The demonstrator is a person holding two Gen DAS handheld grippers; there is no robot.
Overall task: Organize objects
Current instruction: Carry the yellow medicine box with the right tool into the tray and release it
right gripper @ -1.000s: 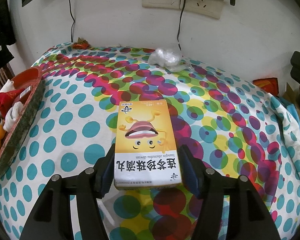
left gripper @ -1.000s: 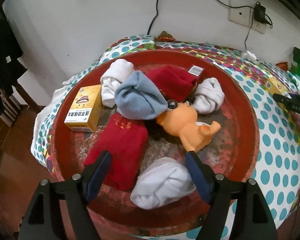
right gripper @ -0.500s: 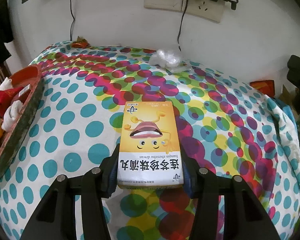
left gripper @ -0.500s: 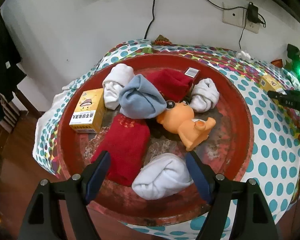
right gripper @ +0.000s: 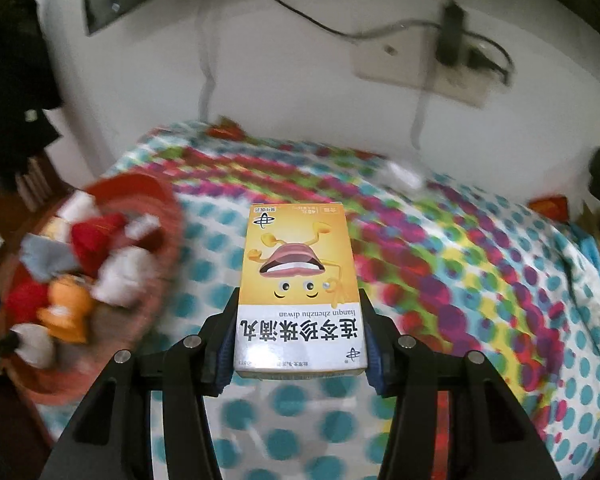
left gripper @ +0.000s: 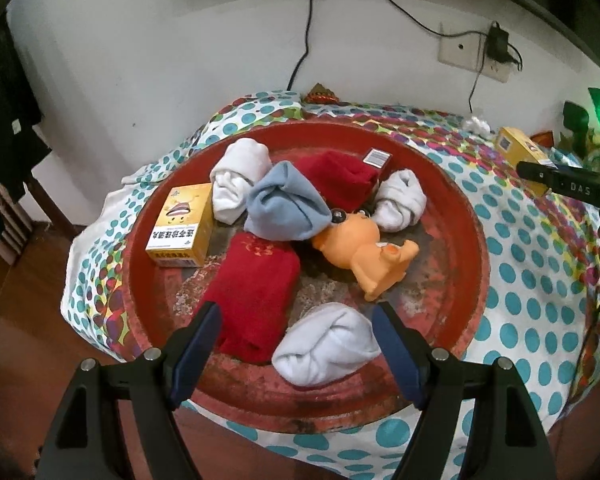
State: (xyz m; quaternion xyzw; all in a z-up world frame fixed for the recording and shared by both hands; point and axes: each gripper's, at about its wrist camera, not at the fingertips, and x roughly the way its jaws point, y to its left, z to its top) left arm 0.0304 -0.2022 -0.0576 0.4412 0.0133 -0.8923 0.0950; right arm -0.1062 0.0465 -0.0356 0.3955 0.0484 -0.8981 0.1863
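Yellow cardboard medicine box (right gripper: 300,288) with a cartoon mouth sits clamped at its near end between the pads of the right gripper (right gripper: 300,344), off the spotted tablecloth (right gripper: 480,280) and sticking far forward. Gripped so near one end, it could pivot or slip out if swung quickly. The left gripper (left gripper: 296,340) hangs wide and empty over the near rim of the round red tray (left gripper: 472,240). Farther in, rolled white sock (left gripper: 324,346), red sock (left gripper: 256,280), orange rubber toy (left gripper: 364,248) and a matching yellow box (left gripper: 182,226) crowd the tray, so a careless drop could land crooked or knock something over.
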